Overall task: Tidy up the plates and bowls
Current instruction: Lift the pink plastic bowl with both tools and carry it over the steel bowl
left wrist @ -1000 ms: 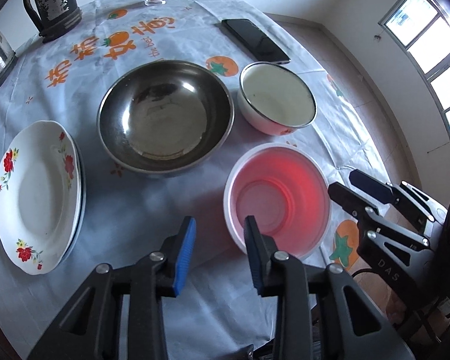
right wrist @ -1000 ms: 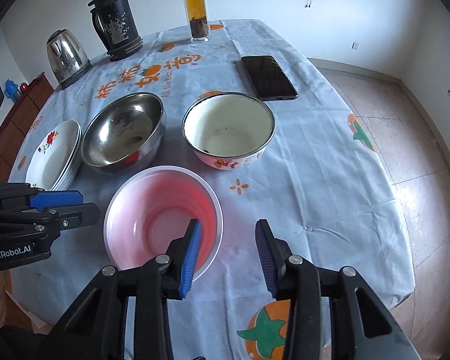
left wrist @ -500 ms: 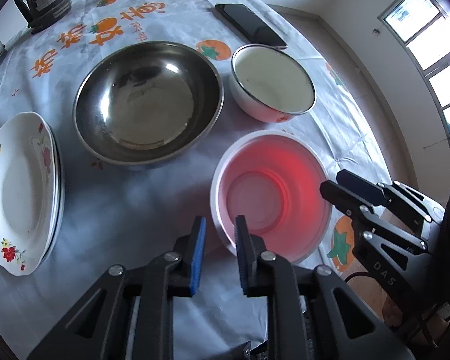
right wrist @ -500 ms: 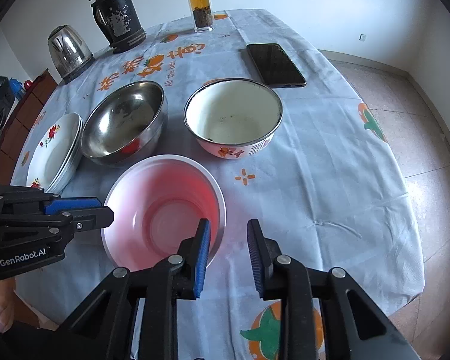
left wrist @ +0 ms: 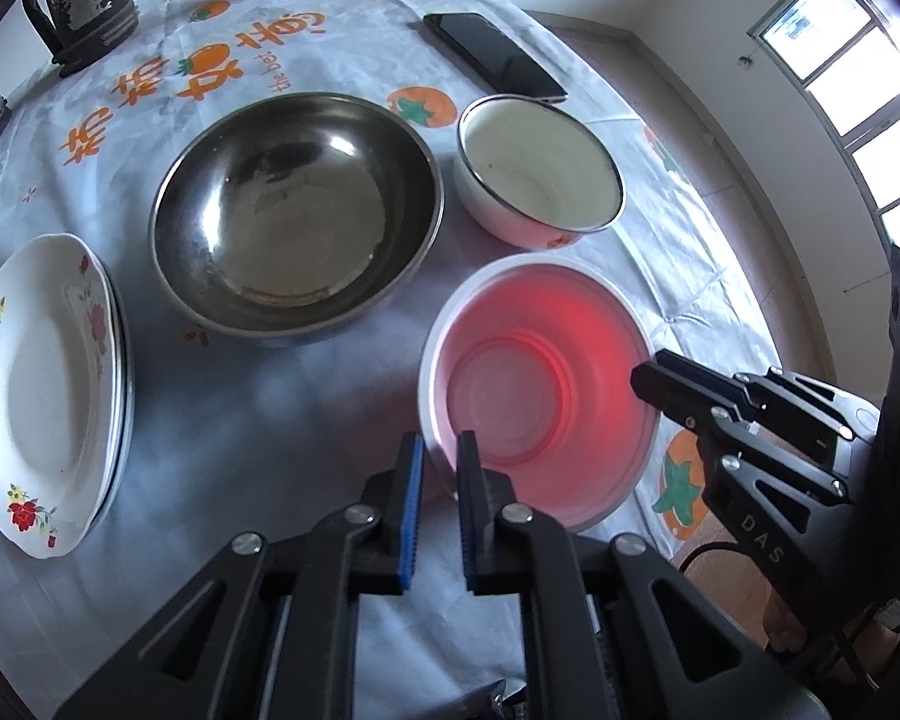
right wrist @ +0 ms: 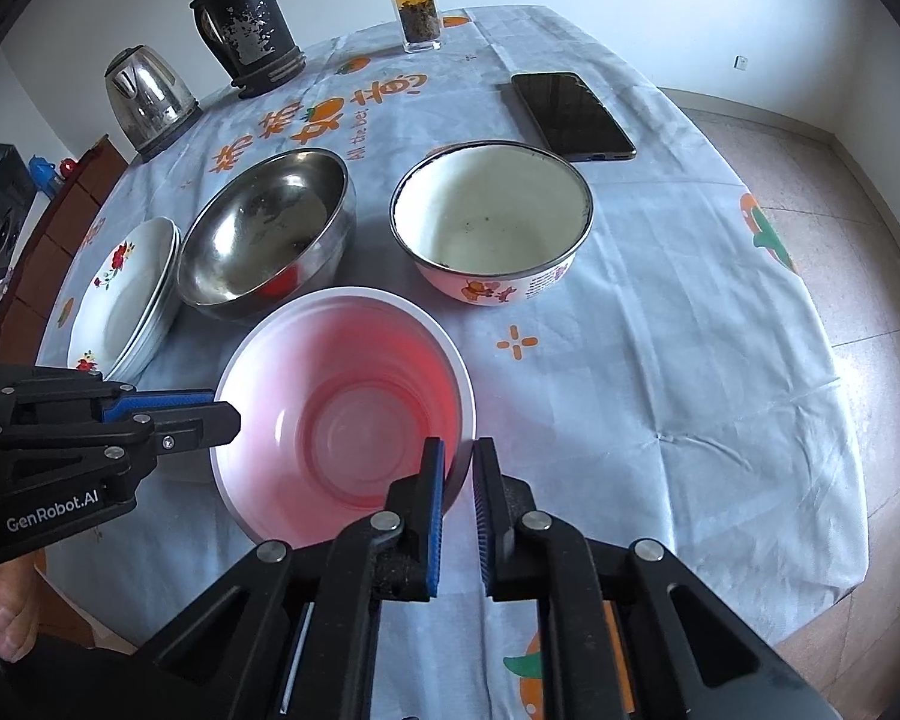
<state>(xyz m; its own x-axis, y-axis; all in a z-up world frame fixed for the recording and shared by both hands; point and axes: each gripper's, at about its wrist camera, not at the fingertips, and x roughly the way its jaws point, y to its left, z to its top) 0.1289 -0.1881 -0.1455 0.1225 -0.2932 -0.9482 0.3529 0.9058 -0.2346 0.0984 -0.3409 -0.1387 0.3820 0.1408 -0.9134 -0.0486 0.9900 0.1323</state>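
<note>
Table: a round table [right wrist: 660, 312] was covered with a pale blue cloth printed with orange fruit.
Red bowl: the red bowl [left wrist: 540, 384] was seen at the near edge, at 6 o'clock.
Left gripper: the left gripper [left wrist: 440, 456] had just been closing, and the bowl's rim at 8 o'clock was pinched between its blue pads.
Right gripper: the right gripper [right wrist: 459, 459] had just been closing, and the rim at 4 o'clock was pinched.
Steel bowl: the steel bowl [left wrist: 297, 210] was placed at 11 o'clock from the red bowl.
White bowl: the white bowl [right wrist: 491, 219] was placed at 1 o'clock.
Plates: the flowered plates [left wrist: 36, 384] were stacked at 9 o'clock.
</note>
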